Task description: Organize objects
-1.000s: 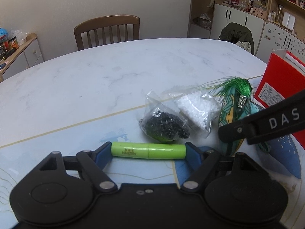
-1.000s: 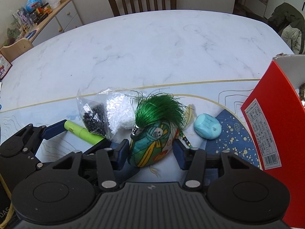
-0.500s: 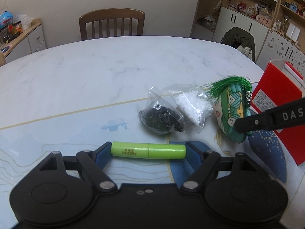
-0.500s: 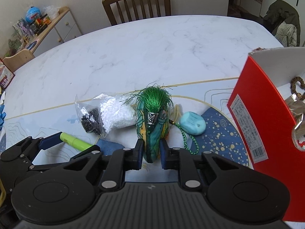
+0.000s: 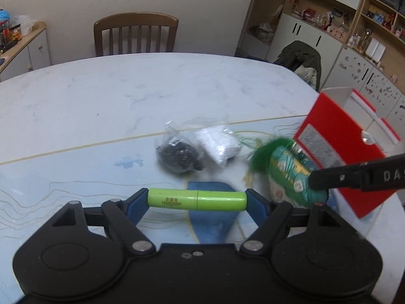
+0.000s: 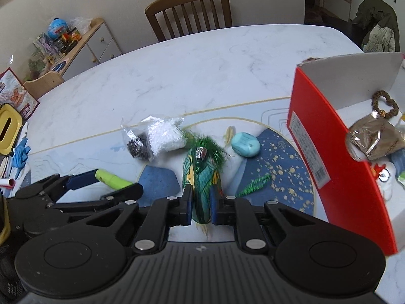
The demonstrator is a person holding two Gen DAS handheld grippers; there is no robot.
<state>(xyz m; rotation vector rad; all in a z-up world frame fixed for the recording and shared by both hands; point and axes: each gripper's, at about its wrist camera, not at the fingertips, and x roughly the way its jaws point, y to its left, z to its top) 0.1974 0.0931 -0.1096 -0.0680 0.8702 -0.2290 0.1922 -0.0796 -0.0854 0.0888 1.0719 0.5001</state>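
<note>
- Left wrist view: the left gripper (image 5: 197, 198) is clamped on a green tube (image 5: 197, 199), held crosswise by its two ends between the blue pads, above the table (image 5: 101, 96).
- Beyond it on the table lie a bag of black beads (image 5: 178, 153) and a bag of white beads (image 5: 217, 144), touching each other.
- To the right, a green tasselled pouch (image 5: 286, 171) sits in the tip of the right gripper, just in front of a red box (image 5: 336, 136). This part is blurred.
- Right wrist view: the right gripper (image 6: 201, 202) grasps the pouch (image 6: 201, 177) by its narrow sides, tassel pointing away from the camera.
- A pale blue oval case (image 6: 245, 144) lies on the table beside the pouch; the red box (image 6: 336, 152) stands open at the right with small items inside.
- At the left, the left gripper (image 6: 111, 178) holds the green tube (image 6: 112, 178).
</note>
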